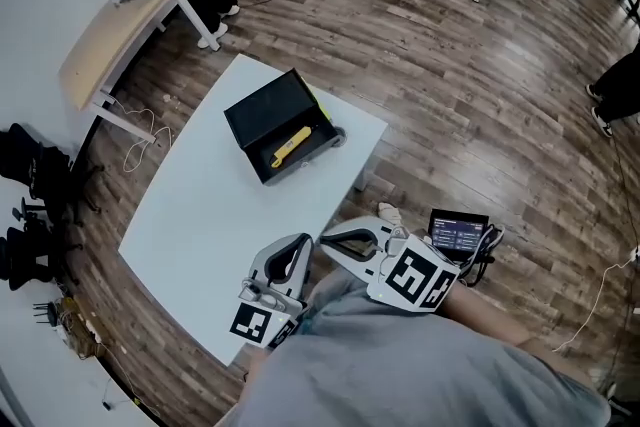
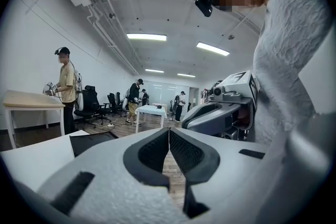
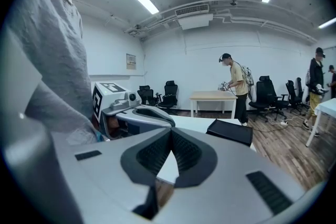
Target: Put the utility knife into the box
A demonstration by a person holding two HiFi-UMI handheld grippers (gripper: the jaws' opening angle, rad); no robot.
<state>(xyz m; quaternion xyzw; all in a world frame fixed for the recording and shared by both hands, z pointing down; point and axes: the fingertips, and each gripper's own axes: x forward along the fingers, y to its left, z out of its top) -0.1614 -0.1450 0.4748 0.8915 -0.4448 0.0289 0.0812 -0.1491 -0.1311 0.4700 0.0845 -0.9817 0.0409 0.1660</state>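
Wood-plank floor (image 1: 450,75) surrounds the pale bench (image 1: 190,215) on every side in the head view, with a cable trailing near its left corner. A black box (image 1: 268,110) stands open close to the bench's right corner, its lid raised. The utility knife (image 1: 291,144), yellow and slim, lies slantwise inside the box. A broad stretch of bench top separates the box from the near corner, where the left hand-held gripper (image 1: 300,243) hangs; the right hand-held gripper (image 1: 330,243) sits just off the bench's near right edge, above the floor. A small lit screen (image 1: 458,233) lies on the floor beside it.

Along the left gripper view, the jaws are pressed together with nothing between them, and the box shows low on the bench behind.

Along the right gripper view, the jaws likewise meet at the tips, empty. Beyond them stands a wooden table (image 3: 212,96) with a person (image 3: 239,84) beside it and office chairs (image 3: 170,93) against the wall.
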